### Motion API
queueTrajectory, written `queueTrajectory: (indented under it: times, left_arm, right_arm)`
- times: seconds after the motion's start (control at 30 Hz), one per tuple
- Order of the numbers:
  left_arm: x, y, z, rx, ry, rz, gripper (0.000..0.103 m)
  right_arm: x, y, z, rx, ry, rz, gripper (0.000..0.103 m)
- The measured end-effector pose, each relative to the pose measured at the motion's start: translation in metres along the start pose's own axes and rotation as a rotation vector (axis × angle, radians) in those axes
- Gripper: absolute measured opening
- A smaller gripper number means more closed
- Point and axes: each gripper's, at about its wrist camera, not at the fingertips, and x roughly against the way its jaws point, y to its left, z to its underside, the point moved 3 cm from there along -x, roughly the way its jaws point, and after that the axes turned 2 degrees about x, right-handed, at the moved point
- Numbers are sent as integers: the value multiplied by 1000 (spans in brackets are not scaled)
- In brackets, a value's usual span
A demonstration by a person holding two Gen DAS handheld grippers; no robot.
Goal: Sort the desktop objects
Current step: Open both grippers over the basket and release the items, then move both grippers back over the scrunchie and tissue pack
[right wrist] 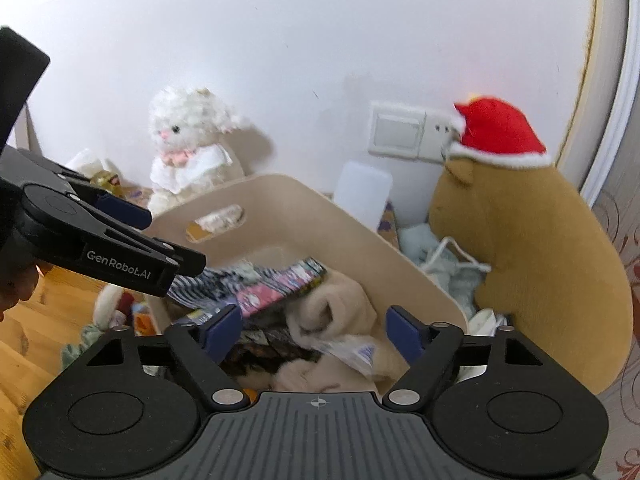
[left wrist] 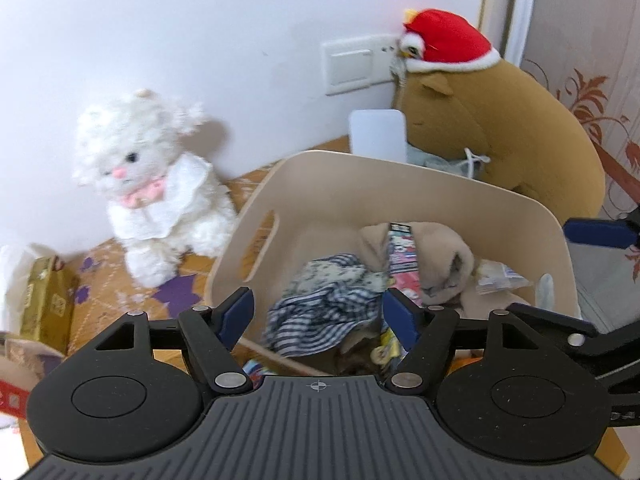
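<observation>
1. Left claw (left wrist: 318, 312) is spread wide with nothing between its blue pads, above the near edge of a beige bin (left wrist: 400, 184).
2. Right claw (right wrist: 314, 330) is likewise spread and empty, over the same bin (right wrist: 360, 232).
3. Inside the bin lie a blue checked cloth (left wrist: 320, 304), a beige plush toy (left wrist: 436, 264), and a pink printed packet (right wrist: 272, 288), piled together.
4. On the table (left wrist: 256, 178) left of the bin sits a white plush cat (left wrist: 152, 184) against the wall.
5. Behind the bin's right side sits a brown plush animal (left wrist: 500, 136) in a red hat (left wrist: 448, 40), beside a wall switch (left wrist: 348, 64).
</observation>
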Motion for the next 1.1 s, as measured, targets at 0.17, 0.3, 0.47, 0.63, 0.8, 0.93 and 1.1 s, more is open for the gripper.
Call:
queueTrajectory:
  times: [0.17,0.3,0.47,0.63,0.8,0.93,1.1]
  left_arm:
    - [18,26,8,37,-20,-35,73]
    - [28,48,16,64,-23,-58,73]
    - [37,72,28,94,-17,-79,73]
    - [40,95,45,129,-5,-100,73]
    - [38,116,64,162,23,-109,73]
    - [34,128,77,175,47,-111,73]
    - [28,139,92,186,76,-106,73]
  right_arm:
    - [13,21,-12,16,-42,-9,91]
    - [16,40,-20,34,-57,-25,92]
    - [20,65,-23,65,-67,-45,92]
    - [19,90,-22,91,-67,-68,93]
    - [16,114,-16,142,-57,-79,93]
    - [12,130,-10,158,-40,-92,93]
    - [4,147,0,205,-14,-93,93]
